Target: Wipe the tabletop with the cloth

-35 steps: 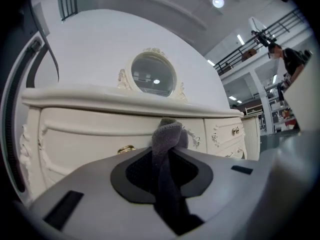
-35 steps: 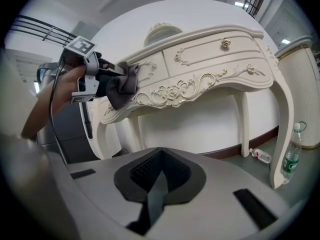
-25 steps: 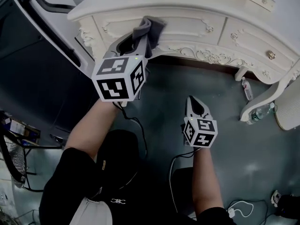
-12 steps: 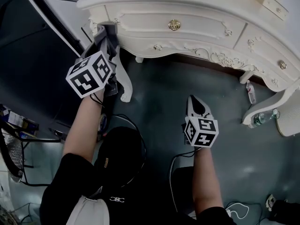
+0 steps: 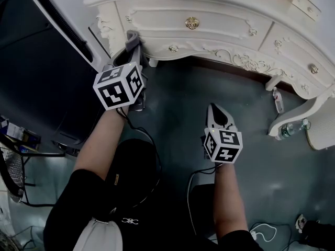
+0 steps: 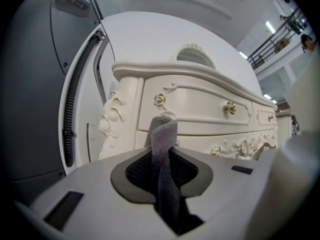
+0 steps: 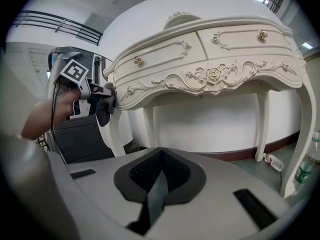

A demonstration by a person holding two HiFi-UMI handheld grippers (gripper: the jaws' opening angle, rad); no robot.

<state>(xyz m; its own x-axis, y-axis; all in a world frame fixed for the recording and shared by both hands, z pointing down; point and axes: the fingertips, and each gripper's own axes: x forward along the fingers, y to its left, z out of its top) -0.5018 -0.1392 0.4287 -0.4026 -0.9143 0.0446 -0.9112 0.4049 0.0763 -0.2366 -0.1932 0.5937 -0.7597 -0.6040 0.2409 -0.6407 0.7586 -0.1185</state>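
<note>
Left gripper view: the left gripper (image 6: 161, 154) has its jaws clamped on a grey cloth (image 6: 165, 179), a soft, fuzzy strip that rises folded from between the dark ribbed pads and curls over at the top. Behind the cloth stands a cream dressing table (image 6: 195, 109) with carved scrollwork and gold knobs. In the head view the cloth sits upper left of the frame, at the table's left front corner, below the top. The right gripper (image 7: 159, 176) sits centre frame, its jaws drawn together on nothing. A plastic bottle (image 5: 292, 128) at the right edge has a label too small to read.
</note>
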